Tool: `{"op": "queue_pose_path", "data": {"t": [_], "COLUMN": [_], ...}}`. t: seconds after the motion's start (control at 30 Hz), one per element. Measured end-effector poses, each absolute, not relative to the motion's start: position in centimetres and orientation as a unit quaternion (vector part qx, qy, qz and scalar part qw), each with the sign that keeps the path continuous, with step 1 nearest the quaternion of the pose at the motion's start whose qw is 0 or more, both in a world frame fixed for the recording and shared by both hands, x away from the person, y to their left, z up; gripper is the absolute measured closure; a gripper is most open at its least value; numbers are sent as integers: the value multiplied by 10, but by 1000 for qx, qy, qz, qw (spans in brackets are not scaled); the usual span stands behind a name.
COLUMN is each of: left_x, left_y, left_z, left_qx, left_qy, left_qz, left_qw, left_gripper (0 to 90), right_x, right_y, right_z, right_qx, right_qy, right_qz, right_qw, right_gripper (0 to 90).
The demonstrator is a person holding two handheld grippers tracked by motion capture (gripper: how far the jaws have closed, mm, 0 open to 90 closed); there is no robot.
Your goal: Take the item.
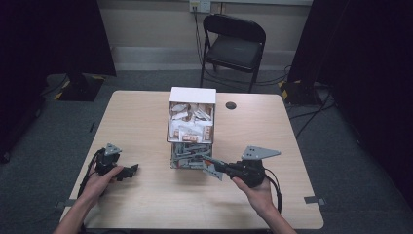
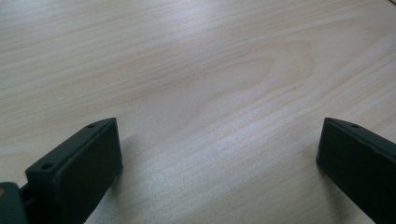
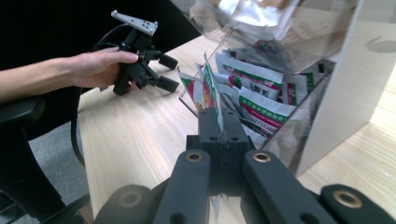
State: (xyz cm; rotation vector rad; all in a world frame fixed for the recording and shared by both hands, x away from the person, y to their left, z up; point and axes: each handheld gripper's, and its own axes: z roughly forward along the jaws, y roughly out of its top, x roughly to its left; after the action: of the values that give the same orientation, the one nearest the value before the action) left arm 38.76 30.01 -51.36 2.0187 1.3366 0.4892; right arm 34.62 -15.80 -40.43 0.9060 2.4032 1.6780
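Note:
A white dispenser box (image 1: 192, 95) stands mid-table, with brown-and-white sachets in its upper bin and green-and-white sachets (image 1: 187, 155) in its clear lower tray (image 3: 299, 140). My right gripper (image 1: 212, 167) is at the tray's front right, shut on one green-and-white sachet (image 3: 211, 91) that stands on edge between its jaws (image 3: 222, 122). My left gripper (image 1: 130, 171) rests low over the bare wood at the table's left, jaws wide apart with nothing between them (image 2: 217, 154). In the right gripper view the left gripper (image 3: 163, 72) lies beyond the tray, held by a hand.
The light wooden table (image 1: 146, 122) has a small dark round cap (image 1: 231, 105) behind the box. A black folding chair (image 1: 234, 46) stands beyond the far edge. Dark curtains and cables flank the floor on both sides.

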Motion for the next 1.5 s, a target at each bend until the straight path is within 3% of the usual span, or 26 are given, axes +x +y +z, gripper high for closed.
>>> {"op": "queue_pose_path", "data": {"t": [0.2, 0.73, 1.2, 1.5], "left_x": [388, 388, 388, 388], "left_y": [300, 300, 300, 300], "left_z": [-514, -514, -513, -513], "left_qx": [772, 771, 772, 772], "left_qy": [511, 512, 511, 511], "left_qz": [186, 188, 185, 186], "left_qw": [330, 329, 329, 329], "left_gripper": [0, 0, 0, 0], "right_x": [346, 357, 393, 417], "right_y": [-170, -197, -202, -201], "right_z": [-402, -394, -385, -405], "right_qx": [312, 337, 352, 374], "right_qy": [768, 754, 759, 762], "right_qz": [559, 559, 539, 519], "right_qw": [30, 71, 100, 103], "right_gripper": [900, 900, 900, 900]}}
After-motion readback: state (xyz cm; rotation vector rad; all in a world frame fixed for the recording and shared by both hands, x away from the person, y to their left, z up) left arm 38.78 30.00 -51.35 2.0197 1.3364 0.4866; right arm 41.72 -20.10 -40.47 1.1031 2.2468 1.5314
